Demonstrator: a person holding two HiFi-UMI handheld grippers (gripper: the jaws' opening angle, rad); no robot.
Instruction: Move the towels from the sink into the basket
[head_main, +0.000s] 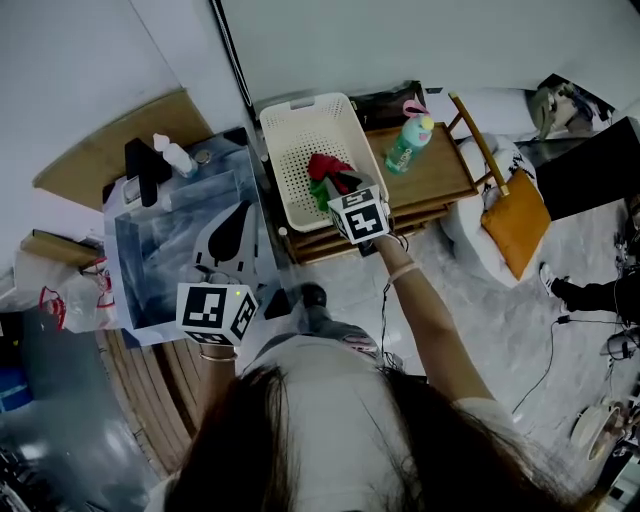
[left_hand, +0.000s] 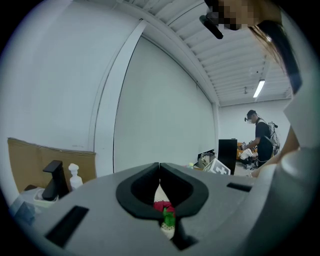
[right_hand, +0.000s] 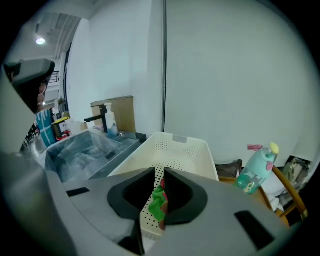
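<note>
White basket (head_main: 300, 105) rim lies beneath the down-tilted right gripper (right_hand: 159, 172), jaws barely spread, empty; level left gripper (left_hand: 159, 166) pressed together.

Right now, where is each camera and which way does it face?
Head view: on the person's head, steeply down on sink, basket, towels, left hand-held gripper, right hand-held gripper; hair, right forearm show.
Left gripper view: on the left hand-held gripper, roughly level at a white wall; its closed jaws, the person's top show.
Right gripper view: on the right hand-held gripper, tilted down over basket and sink; its slightly parted jaws show.
Shared: all three see the towels in the basket.
</note>
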